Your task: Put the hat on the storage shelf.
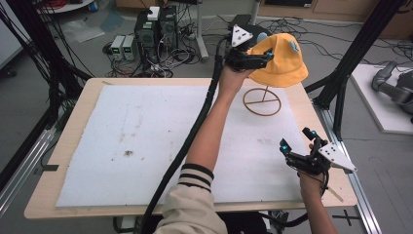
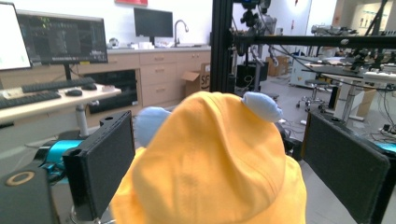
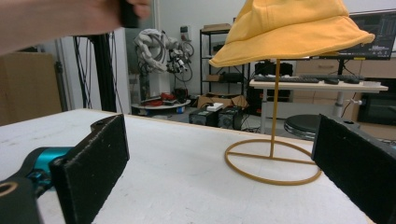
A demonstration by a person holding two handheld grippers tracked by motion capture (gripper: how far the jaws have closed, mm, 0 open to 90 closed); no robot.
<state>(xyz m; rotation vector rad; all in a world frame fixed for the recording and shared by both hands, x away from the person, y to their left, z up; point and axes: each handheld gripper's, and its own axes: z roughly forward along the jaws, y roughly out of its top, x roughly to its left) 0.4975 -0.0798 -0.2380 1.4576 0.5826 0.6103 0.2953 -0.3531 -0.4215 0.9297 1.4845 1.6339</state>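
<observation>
Overhead, 1 yellow hat (image 1: 280, 61) tops 1 stand (image 1: 262, 101).

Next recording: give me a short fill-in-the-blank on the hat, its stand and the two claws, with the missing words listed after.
1. The yellow fabric bucket hat sits on top of a thin wire stand whose base is shaped like a ____.
2. The left claw has its jaws ____, one on each side of the hat's crown.
3. The two small ear-like bumps on the hat are light ____.
4. The right claw hovers over the ____ foam sheet covering the table.

Missing words: ring; open; blue; white
</observation>
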